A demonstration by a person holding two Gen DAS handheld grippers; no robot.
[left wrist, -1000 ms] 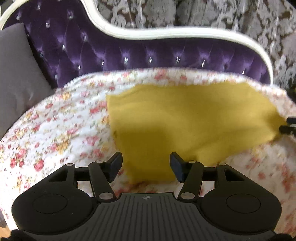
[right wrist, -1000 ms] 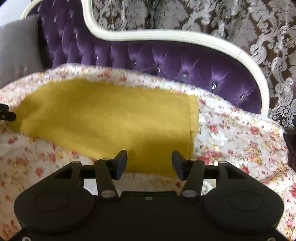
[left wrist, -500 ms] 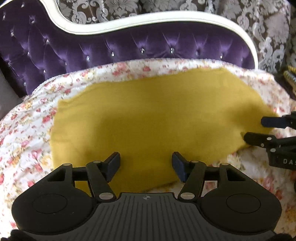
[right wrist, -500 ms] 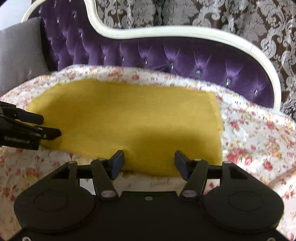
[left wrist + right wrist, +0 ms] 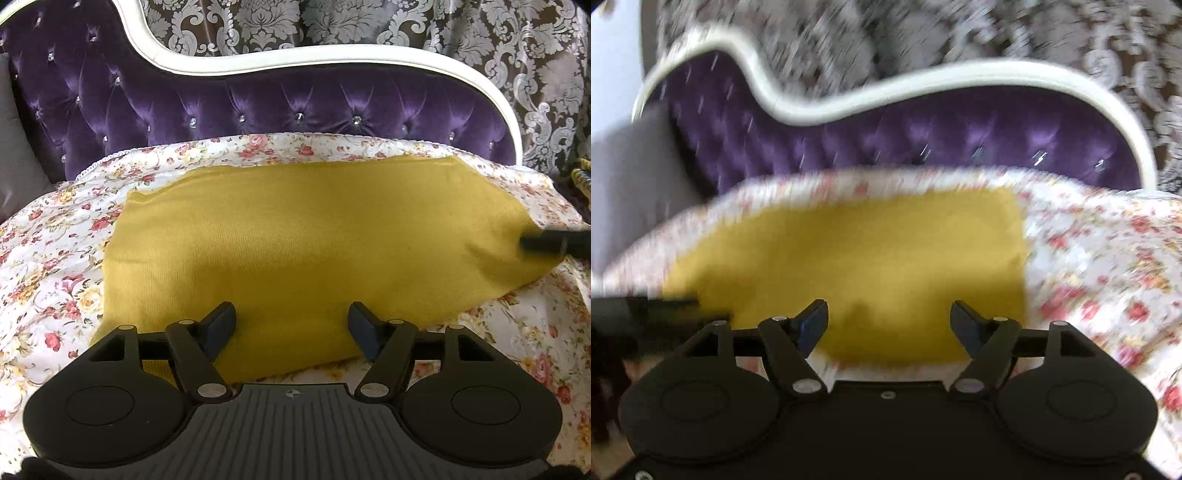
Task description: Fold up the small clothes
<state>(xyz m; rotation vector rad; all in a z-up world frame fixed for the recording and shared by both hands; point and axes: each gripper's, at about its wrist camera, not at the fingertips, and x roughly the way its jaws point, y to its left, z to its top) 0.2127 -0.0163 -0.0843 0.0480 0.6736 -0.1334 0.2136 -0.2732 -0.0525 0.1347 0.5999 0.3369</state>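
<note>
Left view sharp and evenly lit; right view motion-blurred; fisheye bends edges.

You face a purple tufted sofa back [image 5: 280, 107] with a white curved frame [image 5: 332, 59]. Behind it hangs damask-patterned drapery [image 5: 369, 22]; a floral cover [image 5: 55, 266] spreads near you, a grey cushion [image 5: 631, 173] far left.

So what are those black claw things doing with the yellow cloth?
A person is holding two grippers to fold a small yellow cloth lying flat on a flowery bedspread. The left gripper and right gripper both hang over the cloth's near edge with jaws open, gripping nothing. No fold looks started. The right view is blurry.
</note>
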